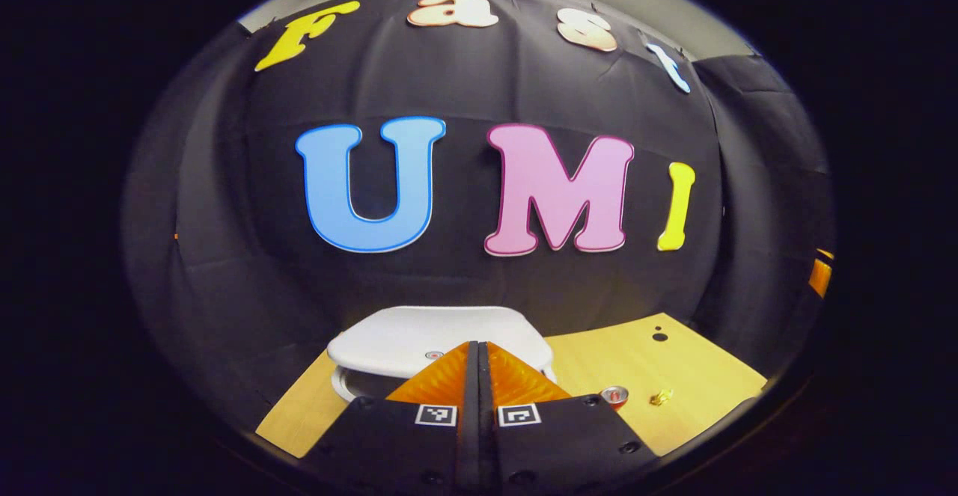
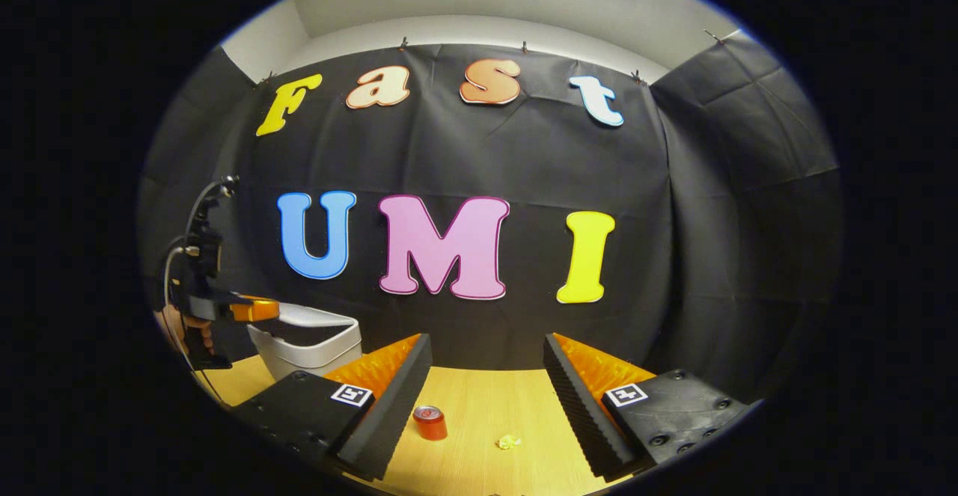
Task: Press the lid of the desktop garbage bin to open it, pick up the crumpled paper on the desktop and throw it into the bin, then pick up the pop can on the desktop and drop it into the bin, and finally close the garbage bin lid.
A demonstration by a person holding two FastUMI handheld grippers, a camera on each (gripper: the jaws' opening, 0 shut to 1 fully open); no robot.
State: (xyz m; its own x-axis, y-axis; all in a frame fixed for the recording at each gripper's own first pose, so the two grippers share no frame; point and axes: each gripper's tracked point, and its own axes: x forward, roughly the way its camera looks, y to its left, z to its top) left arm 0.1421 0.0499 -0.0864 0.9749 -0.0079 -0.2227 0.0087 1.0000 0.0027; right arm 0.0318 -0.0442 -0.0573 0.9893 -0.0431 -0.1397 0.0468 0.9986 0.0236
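The white plastic garbage bin [image 1: 441, 343] sat at the back left of the pale wooden desktop [image 1: 673, 376], its smooth rounded lid [image 1: 419, 335] tilted slightly up, with the left gripper [image 1: 477, 354], fingers pressed together, just above the lid's front edge. In the right gripper view, the small red pop can [image 2: 429, 422] stood upright and the crumpled yellowish paper [image 2: 509, 442] lay just beside it on bare wood, both between the widely spread ribbed fingers [image 2: 576, 395] of the right gripper [image 2: 486, 399], well apart from the bin.

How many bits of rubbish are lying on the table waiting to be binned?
2: a pop can standing upright on the wooden table, and a small crumpled paper lying to its right in the right gripper view. Anything already inside the bin can't be seen.
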